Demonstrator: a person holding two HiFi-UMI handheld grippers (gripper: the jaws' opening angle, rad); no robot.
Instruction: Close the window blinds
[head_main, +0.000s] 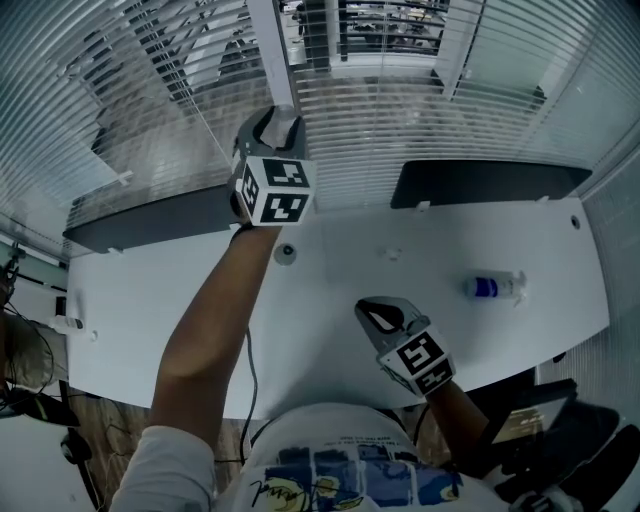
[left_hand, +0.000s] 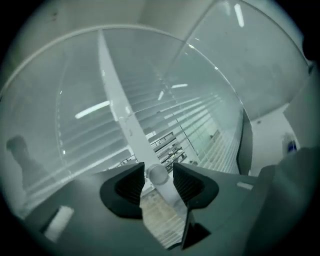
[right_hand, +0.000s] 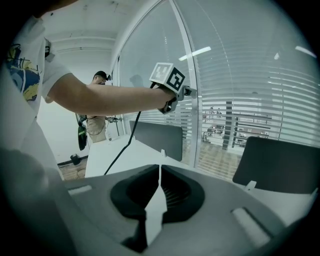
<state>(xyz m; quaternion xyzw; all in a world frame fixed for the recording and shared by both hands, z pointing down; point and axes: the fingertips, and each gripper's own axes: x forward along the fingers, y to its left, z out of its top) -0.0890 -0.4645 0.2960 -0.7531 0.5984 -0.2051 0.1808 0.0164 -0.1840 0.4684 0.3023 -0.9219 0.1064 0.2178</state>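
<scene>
Flanking round knob (left_hand: 159, 175): left gripper (left_hand: 159, 172) fingers (left_hand: 188, 183)

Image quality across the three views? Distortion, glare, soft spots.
Head view: barrel distortion bows the blind slats; window bright, desk dim. Left gripper view: heavy fisheye, light streaks reflected in the glass, white rod between the jaws slightly soft. Right gripper view: black vignetted corners, near jaws blurred, distant slats sharper.

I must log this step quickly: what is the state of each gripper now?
Left gripper: open, with the knob between its jaws, not pinched.
Right gripper: shut, empty.
</scene>
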